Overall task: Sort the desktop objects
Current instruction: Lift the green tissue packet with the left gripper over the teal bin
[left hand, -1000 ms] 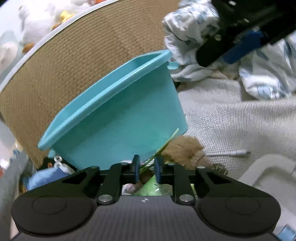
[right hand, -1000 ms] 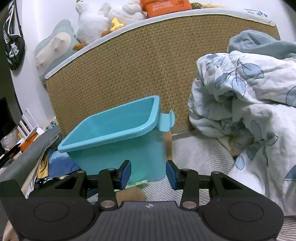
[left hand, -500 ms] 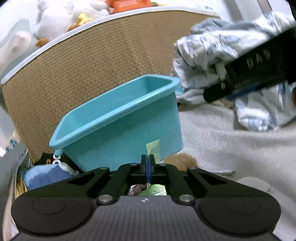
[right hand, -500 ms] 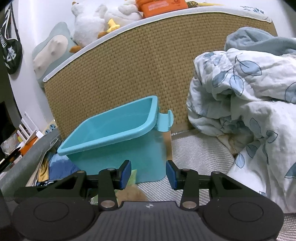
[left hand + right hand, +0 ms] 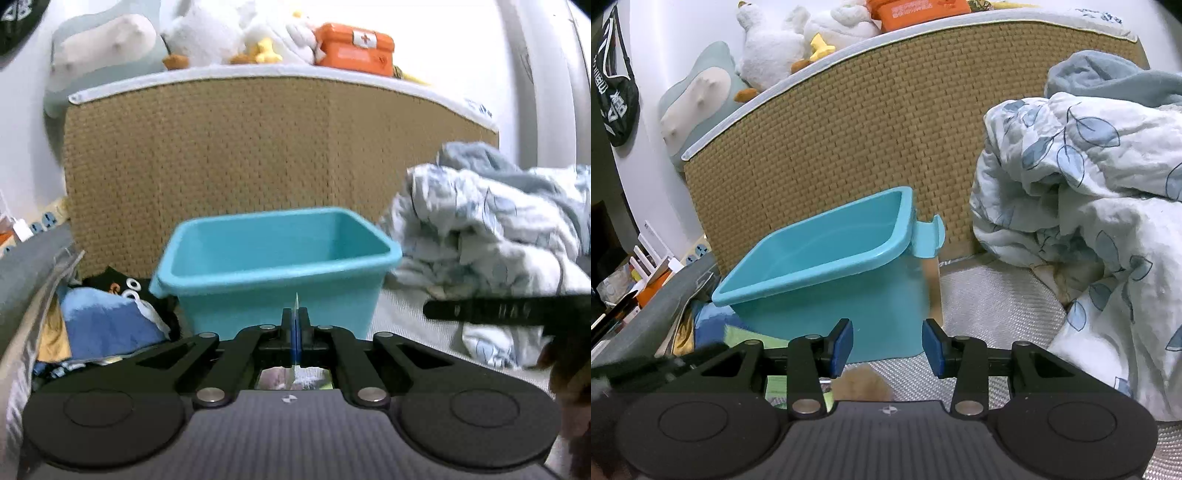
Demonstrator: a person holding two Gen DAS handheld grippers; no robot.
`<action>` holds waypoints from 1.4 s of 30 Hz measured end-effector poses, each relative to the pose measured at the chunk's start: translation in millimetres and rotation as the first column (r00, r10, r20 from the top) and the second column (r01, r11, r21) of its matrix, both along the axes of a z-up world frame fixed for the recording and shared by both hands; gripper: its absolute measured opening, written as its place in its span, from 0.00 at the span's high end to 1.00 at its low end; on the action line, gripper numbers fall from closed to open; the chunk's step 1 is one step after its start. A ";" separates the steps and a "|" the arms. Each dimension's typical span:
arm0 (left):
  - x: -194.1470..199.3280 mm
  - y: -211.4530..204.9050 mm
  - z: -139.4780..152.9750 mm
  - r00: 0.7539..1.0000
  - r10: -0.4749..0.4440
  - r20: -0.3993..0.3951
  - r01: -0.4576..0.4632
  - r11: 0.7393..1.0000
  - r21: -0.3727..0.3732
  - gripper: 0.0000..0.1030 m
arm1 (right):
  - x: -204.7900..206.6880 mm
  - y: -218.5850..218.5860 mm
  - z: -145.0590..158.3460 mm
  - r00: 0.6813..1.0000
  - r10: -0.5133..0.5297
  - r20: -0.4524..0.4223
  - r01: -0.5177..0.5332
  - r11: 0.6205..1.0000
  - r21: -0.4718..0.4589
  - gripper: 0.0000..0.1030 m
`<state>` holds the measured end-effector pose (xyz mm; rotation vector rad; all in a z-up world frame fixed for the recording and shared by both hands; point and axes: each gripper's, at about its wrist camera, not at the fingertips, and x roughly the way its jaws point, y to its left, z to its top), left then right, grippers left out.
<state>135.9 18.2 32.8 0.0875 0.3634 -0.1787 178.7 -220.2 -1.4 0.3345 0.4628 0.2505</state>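
Left gripper: clenched on a thin card, held edge-on
Bin: straight ahead of your card, rim above its tip; lift, then forward
Right gripper: released, holding nothing

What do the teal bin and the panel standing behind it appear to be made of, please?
Teal bin: likely molded plastic, given its smooth, slightly glossy walls and rolled rim. Panel: looks like woven rattan or similar tan fiber, matte, with a regular basket-weave texture and pale edging; it could be a synthetic weave.
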 end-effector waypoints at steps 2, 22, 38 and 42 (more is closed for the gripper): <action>-0.8 1.1 6.8 1.000 0.002 0.010 -0.002 1.000 -0.003 0.99 | -0.4 1.4 -0.1 1.000 0.006 0.000 -0.006 1.000 0.000 0.56; 14.9 4.9 47.4 0.998 0.050 0.030 -0.047 0.996 -0.079 1.00 | -0.4 5.1 0.0 1.000 0.021 -0.009 -0.021 1.000 -0.003 0.56; 87.8 -14.0 104.4 0.994 0.098 0.046 -0.095 0.994 -0.056 0.99 | 0.3 4.8 0.4 1.000 0.024 -0.015 -0.024 1.000 0.009 0.56; 110.8 -18.5 98.1 0.992 0.124 -0.003 -0.124 0.990 -0.074 0.99 | 1.3 4.9 0.0 1.000 0.023 -0.019 -0.023 1.000 0.016 0.56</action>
